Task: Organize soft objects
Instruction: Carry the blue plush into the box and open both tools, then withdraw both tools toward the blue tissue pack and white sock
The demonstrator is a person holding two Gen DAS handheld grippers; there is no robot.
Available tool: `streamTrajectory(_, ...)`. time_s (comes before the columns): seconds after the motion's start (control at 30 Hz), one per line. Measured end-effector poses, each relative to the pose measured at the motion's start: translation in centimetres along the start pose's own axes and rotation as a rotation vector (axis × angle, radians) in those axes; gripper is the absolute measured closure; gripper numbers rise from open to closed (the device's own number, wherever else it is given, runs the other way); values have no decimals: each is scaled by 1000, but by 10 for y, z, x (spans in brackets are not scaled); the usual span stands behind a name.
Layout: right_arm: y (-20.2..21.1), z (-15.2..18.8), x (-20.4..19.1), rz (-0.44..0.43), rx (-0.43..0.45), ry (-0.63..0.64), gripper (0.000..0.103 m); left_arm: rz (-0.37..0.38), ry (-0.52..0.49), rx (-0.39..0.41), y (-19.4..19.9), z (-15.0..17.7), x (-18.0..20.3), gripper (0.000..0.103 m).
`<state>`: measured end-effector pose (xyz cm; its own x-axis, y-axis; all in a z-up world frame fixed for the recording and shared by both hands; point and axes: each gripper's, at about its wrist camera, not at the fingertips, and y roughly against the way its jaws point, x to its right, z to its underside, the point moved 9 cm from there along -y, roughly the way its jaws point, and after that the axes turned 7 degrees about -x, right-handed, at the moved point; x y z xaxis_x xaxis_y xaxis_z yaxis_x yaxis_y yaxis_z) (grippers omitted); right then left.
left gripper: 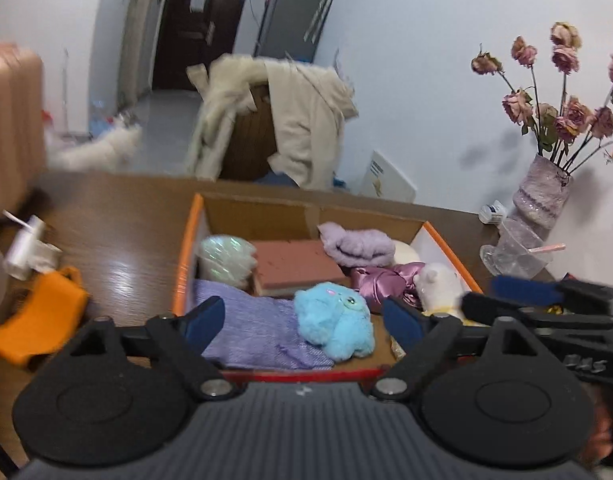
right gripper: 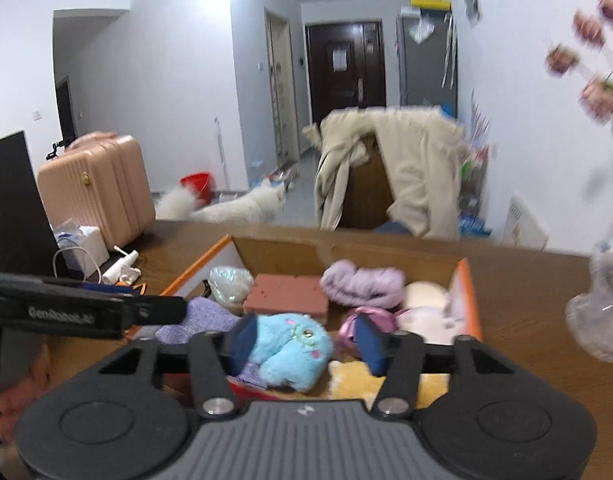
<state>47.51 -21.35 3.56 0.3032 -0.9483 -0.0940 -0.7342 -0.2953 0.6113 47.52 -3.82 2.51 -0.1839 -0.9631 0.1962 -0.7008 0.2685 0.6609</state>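
Note:
An orange-edged cardboard box [left gripper: 182, 264] [right gripper: 472, 304] sits on the brown table and holds several soft things. Among them, a blue plush [left gripper: 334, 326] [right gripper: 290, 354] lies on a purple knitted cloth [left gripper: 254, 332]. Behind it are a lilac fuzzy bundle [left gripper: 356, 244], a pink satin bow [left gripper: 380, 280], a white plush [left gripper: 438, 284] and a pink sponge block [left gripper: 296, 266]. A yellow plush [right gripper: 354, 380] lies at the near edge. My left gripper [left gripper: 305, 318] stands open above the blue plush. The right gripper [right gripper: 306, 340] is open too, its pads either side of that plush, not pressing it.
A vase of dried roses [left gripper: 542, 196] and a glass cup [left gripper: 514, 252] stand at the table's right. An orange object [left gripper: 42, 316] and a white charger [left gripper: 26, 252] lie left of the box. Beyond the table are a coat-draped chair [right gripper: 390, 172], a pink suitcase [right gripper: 94, 188] and a white dog [right gripper: 234, 208].

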Motion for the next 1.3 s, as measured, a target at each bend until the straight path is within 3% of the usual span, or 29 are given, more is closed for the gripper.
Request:
streamTrajectory(0.03, 14, 1, 1, 10, 17, 2, 34, -21, -10, 17, 12, 1, 2, 4)
streamTrajectory(0.13, 55, 9, 4, 40, 66, 7, 17, -75, -50, 79, 49, 11, 11, 0)
streamTrajectory(0.3, 108, 34, 4, 51, 108, 2, 15, -121, -120, 160, 99, 36, 27, 0)
streamTrajectory(0.57, 166, 72, -7, 39, 145, -7, 10, -128, -129, 187, 148, 82, 41, 0)
streamTrajectory(0.83, 196, 136, -37, 11, 116, 1, 9, -113, -138, 208, 189, 153, 44, 0)
streamTrajectory(1.03, 204, 201, -58, -44, 32, -51, 9, -89, -106, 156, 204, 222, 31, 0)
streamTrajectory(1.13, 195, 219, -62, -53, -15, -86, 9, -115, -107, 123, 199, 235, 22, 0)
streamTrajectory(1.3, 183, 216, -64, -45, -25, -91, 9, -113, -67, 110, 188, 230, 10, 0)
